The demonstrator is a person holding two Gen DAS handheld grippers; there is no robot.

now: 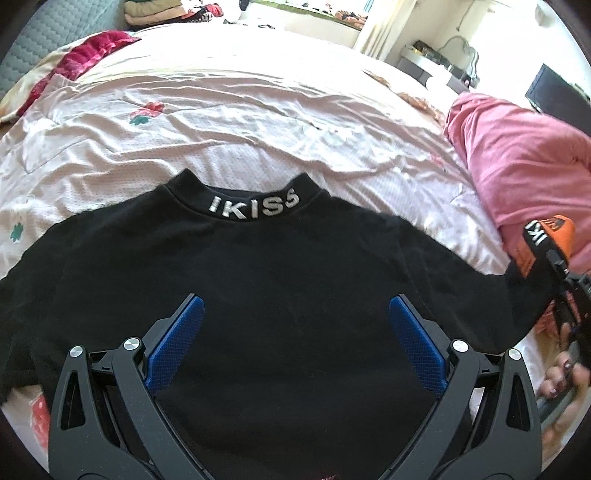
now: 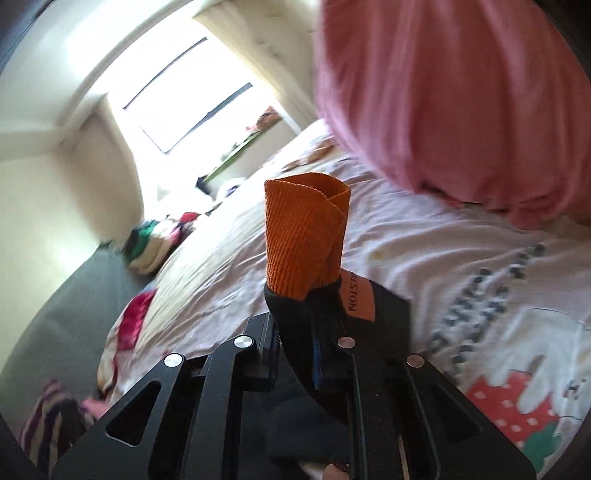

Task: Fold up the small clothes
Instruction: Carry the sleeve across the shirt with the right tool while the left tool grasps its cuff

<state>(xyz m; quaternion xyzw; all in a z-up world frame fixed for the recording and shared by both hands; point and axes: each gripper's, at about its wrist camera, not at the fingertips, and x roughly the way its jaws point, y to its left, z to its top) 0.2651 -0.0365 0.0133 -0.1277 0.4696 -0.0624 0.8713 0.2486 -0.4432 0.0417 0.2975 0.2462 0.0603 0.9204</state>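
Black top point(image 1: 280, 266) is spread flat on the bed point(image 1: 229, 110), collar away from the left gripper point(image 1: 293, 332), whose blue fingers point(image 1: 177, 339) are held wide above its chest. Its orange-cuffed sleeve point(image 2: 304, 240) is pinched between the nearly closed fingers of the right gripper point(image 2: 317, 354) beside a pink garment point(image 1: 524, 166).

Home bedroom: a wide bed point(image 1: 258, 110) takes up most of both views, covered in a rumpled pale sheet with flower and strawberry prints, with a red-patterned pillow point(image 1: 74, 66) at its far corner and a padded grey headboard point(image 1: 37, 44) behind. Loose laundry sits around: a pink garment heap point(image 1: 517, 166) on the bed, a folded clothes stack point(image 1: 155, 11) at the far edge, a black sweater point(image 1: 258, 277) spread flat. Daylight comes through a big window point(image 2: 184, 88) with a cluttered sill, and a small desk point(image 1: 436, 62) stands in the corner.
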